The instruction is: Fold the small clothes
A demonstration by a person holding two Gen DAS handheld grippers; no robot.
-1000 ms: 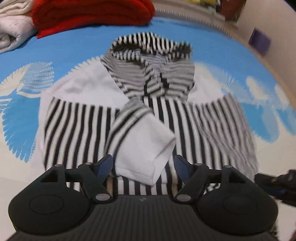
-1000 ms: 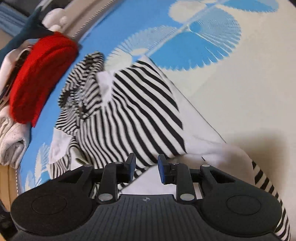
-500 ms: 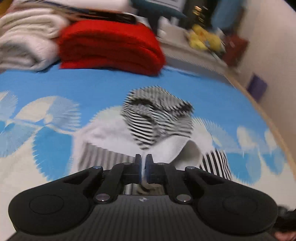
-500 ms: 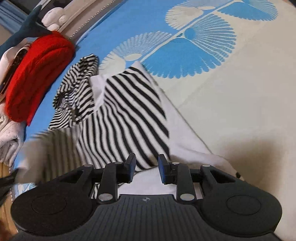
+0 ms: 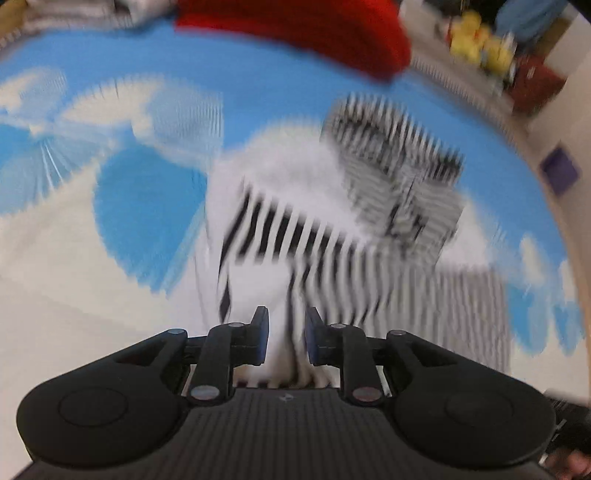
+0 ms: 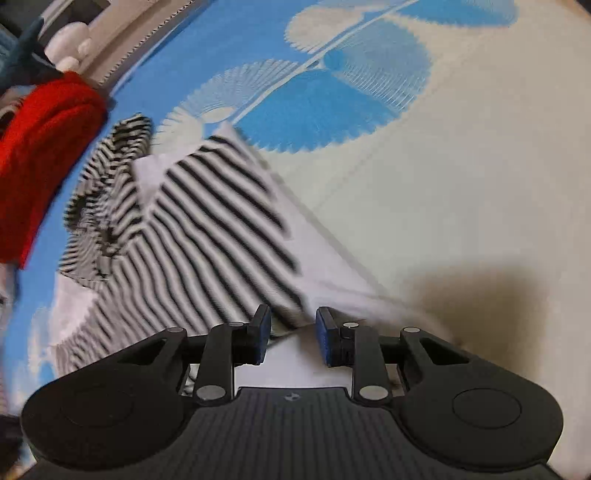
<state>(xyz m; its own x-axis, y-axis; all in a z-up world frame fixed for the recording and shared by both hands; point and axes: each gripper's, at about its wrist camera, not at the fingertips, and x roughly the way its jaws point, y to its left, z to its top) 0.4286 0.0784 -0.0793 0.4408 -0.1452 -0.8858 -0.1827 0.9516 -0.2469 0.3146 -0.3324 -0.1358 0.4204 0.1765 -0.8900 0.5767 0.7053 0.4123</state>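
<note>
A small black-and-white striped hoodie lies on a blue-and-cream patterned sheet, hood at the far end. The left wrist view is motion-blurred. My left gripper has its jaws partly apart with a fold of the hoodie's white and striped cloth between them. In the right wrist view the hoodie lies ahead and to the left. My right gripper stands with jaws partly apart over the hoodie's white lower edge; cloth lies between the pads.
A folded red garment and pale folded clothes lie beyond the hoodie; the red one also shows in the right wrist view. Yellow soft toys sit at the back right. The sheet's cream area lies right of the hoodie.
My left gripper shut on the white sleeve, swung left with it, and now its jaws stand partly apart. My right gripper's jaws have widened a little over the hem.
</note>
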